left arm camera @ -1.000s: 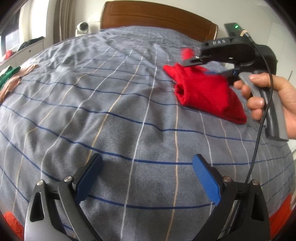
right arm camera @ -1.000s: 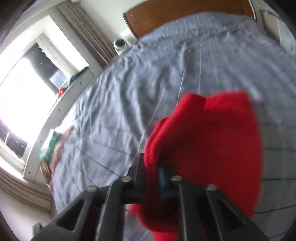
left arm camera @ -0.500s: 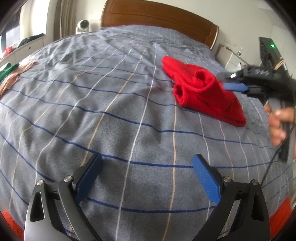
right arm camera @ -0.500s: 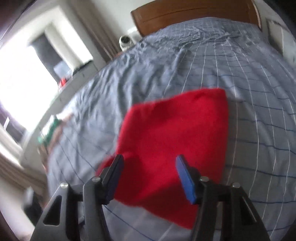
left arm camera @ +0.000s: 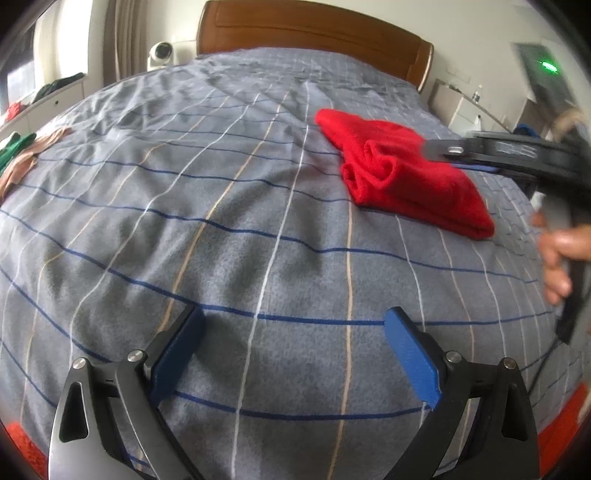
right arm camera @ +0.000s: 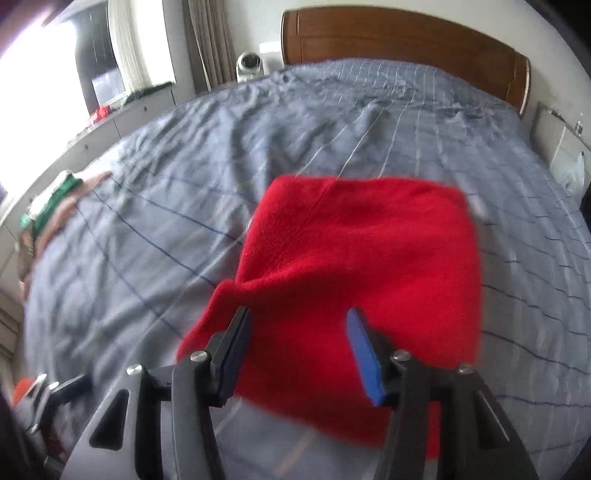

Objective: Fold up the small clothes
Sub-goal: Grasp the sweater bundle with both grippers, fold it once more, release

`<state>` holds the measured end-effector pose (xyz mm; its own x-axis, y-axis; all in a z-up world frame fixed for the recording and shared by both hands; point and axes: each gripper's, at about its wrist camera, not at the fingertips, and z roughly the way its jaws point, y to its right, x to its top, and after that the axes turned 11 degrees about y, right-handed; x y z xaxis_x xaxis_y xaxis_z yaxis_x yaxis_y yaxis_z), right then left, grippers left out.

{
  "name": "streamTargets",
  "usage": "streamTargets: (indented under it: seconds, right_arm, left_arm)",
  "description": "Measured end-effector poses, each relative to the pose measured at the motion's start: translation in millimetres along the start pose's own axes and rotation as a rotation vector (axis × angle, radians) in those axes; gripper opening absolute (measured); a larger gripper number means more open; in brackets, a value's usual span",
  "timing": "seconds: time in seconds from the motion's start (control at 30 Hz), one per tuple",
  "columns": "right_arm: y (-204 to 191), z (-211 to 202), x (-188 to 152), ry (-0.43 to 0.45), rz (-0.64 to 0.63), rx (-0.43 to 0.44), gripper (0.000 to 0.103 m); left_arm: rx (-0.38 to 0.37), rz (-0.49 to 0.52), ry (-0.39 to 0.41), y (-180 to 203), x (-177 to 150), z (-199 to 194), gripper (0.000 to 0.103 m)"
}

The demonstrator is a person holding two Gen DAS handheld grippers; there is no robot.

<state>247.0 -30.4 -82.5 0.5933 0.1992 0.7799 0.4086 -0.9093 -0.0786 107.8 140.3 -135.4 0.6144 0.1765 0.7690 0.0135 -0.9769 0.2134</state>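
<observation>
A folded red garment (left arm camera: 406, 177) lies on the grey striped bed (left arm camera: 221, 229), right of centre, with a rolled fold facing the left wrist view. In the right wrist view it fills the middle (right arm camera: 369, 251). My right gripper (right arm camera: 300, 315) hovers just over its near edge, open, with the pads apart from the cloth. From the left wrist view the right gripper (left arm camera: 443, 157) reaches in from the right, held by a hand (left arm camera: 561, 251). My left gripper (left arm camera: 293, 317) stands open over bare bedspread, nothing between its blue pads (left arm camera: 410, 354).
Green and tan clothes (left arm camera: 18, 155) lie at the bed's left edge. A wooden headboard (left arm camera: 314, 33) closes the far end, with a white nightstand (left arm camera: 461, 107) to its right and a small white camera device (left arm camera: 160, 51) to its left. Red-orange cloth (left arm camera: 22, 446) shows at the bottom corners.
The right gripper let go of the red garment, opened and drew back to the right. The garment now lies flat and still. The left gripper has not moved.
</observation>
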Motion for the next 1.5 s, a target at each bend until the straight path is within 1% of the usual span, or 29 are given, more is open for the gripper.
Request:
streamTargets:
  seconds: [0.03,0.07,0.1,0.17,0.2,0.23,0.3,0.33,0.37,0.4,0.43,0.47,0.5,0.53,0.6,0.67,0.77,0.87,0.93,0.97,1.0,1.03,1.07,1.1,1.17,1.23,1.4,1.43,1.5]
  right_arm:
    - [6,-13,-4,0.020,0.002,-0.003,0.056]
    - [9,-16,-7,0.022,0.002,-0.010,0.062]
    - [13,-15,-13,-0.001,-0.001,-0.019,0.068]
    - [23,-3,-27,-0.090,0.008,-0.009,0.069]
    - [30,1,-36,-0.133,0.035,0.009,0.069]
    - [35,-1,-40,-0.138,0.064,0.028,0.069]
    - [50,-19,-42,-0.087,0.131,0.079,0.070]
    - [58,-28,-42,-0.059,0.156,0.095,0.074]
    - [67,-35,-40,-0.035,0.174,0.097,0.084]
    - [78,-41,-36,-0.005,0.194,0.088,0.089]
    - [87,-44,-33,0.011,0.209,0.082,0.089]
    - [98,-45,-28,0.022,0.233,0.078,0.089]
    - [109,-43,-24,0.025,0.262,0.078,0.089]
    - [124,-40,-18,0.031,0.310,0.083,0.089]
    - [141,-32,-12,0.041,0.386,0.122,0.089]
    - [157,-12,-6,0.015,0.480,0.186,0.089]
    - [168,23,-5,-0.038,0.577,0.247,0.089]
    - [168,57,-8,-0.088,0.601,0.255,0.089]
    - [165,81,-12,-0.130,0.613,0.261,0.089]
    - [163,89,-13,-0.129,0.619,0.252,0.087]
    - [161,92,-13,-0.118,0.612,0.234,0.078]
    - [157,94,-9,-0.113,0.581,0.210,0.068]
    - [149,95,-4,-0.117,0.517,0.181,0.038]
    - [137,92,2,-0.109,0.427,0.135,0.034]
    - [101,78,16,-0.060,0.179,0.040,0.029]
    - [69,58,24,0.018,0.001,-0.019,0.028]
    - [53,5,47,0.201,-0.043,0.002,0.027]
    - [54,-2,51,0.229,-0.036,0.011,0.027]
    - [67,-8,57,0.231,0.027,0.038,0.028]
  left_arm:
    - [0.000,0.004,-0.001,1,0,0,0.098]
    - [0.003,0.011,0.000,2,-1,0,0.098]
    - [0.007,0.018,0.000,3,-1,0,0.098]
    - [-0.009,0.012,-0.001,3,0,-3,0.098]
    - [-0.038,-0.013,0.003,0,3,-8,0.098]
    - [-0.078,-0.047,0.015,-4,9,-13,0.098]
    - [-0.143,-0.100,0.035,-9,25,-18,0.099]
    - [-0.194,-0.120,0.037,-11,41,-15,0.099]
    - [-0.217,-0.121,0.031,-9,51,-10,0.100]
    - [-0.247,-0.115,0.013,-5,65,-1,0.100]
    - [-0.297,-0.102,-0.032,2,83,16,0.100]
    - [-0.327,-0.090,-0.058,9,93,28,0.100]
    - [-0.356,-0.070,-0.081,18,106,44,0.100]
    - [-0.364,-0.049,-0.097,25,114,56,0.100]
    - [-0.355,-0.008,-0.137,38,131,87,0.099]
    - [-0.316,-0.001,-0.184,42,143,118,0.099]
    - [-0.225,0.010,-0.232,41,150,153,0.099]
    - [-0.174,0.025,-0.293,40,146,180,0.099]
    - [-0.172,0.004,-0.325,38,142,193,0.100]
    - [-0.177,-0.017,-0.329,37,141,197,0.101]
    - [-0.179,-0.033,-0.320,38,140,198,0.100]
    - [-0.196,-0.040,-0.311,40,140,198,0.083]
    - [-0.230,-0.035,-0.312,45,140,199,0.039]
    - [-0.270,-0.035,-0.321,50,139,199,0.023]
    - [-0.232,0.019,-0.282,62,142,188,0.018]
    - [-0.223,0.053,-0.235,68,147,172,0.017]
    - [-0.260,0.049,-0.096,67,173,116,0.018]
    - [-0.261,0.054,-0.081,69,178,110,0.022]
    - [-0.231,0.076,-0.102,74,176,113,0.049]
